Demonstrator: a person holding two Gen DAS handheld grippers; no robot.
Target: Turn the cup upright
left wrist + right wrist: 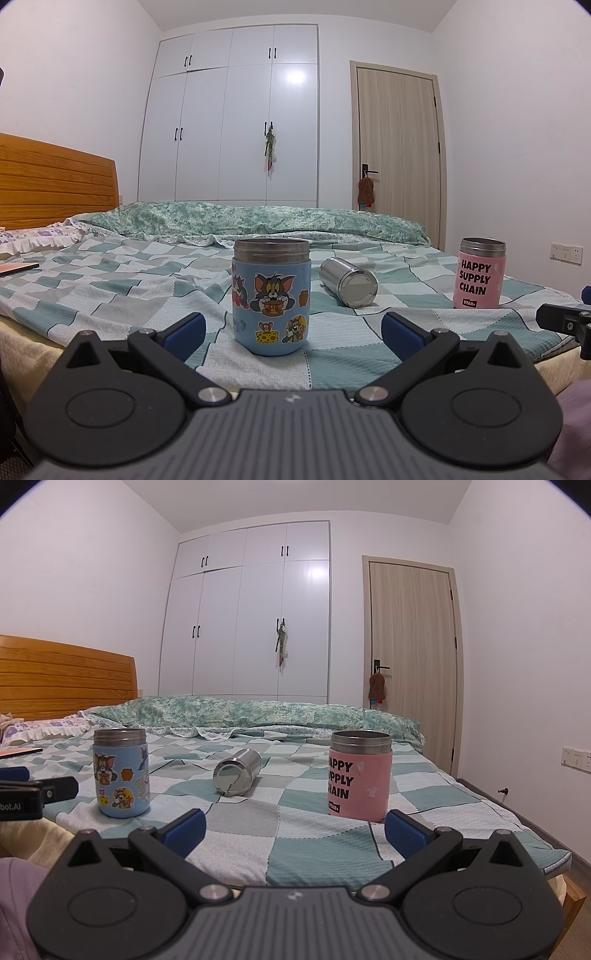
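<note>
A plain steel cup [348,282] lies on its side on the checked bedsheet [110,295], its flat end facing me; it also shows in the right wrist view [237,777]. A blue cartoon-sticker cup [271,295] stands upright just in front of my left gripper [293,334], which is open and empty. A pink "HAPPY SUPPLY CHAIN" cup [360,775] stands upright just ahead of my right gripper [295,829], which is open and empty. The blue cup [121,772] is at the left in the right wrist view; the pink cup [481,273] is at the right in the left wrist view.
A folded green quilt [258,221] lies across the back of the bed. A wooden headboard [55,181] and a pillow [33,236] are at the left. A white wardrobe [232,118] and a door [399,147] stand behind. The bed's front edge [554,864] is near.
</note>
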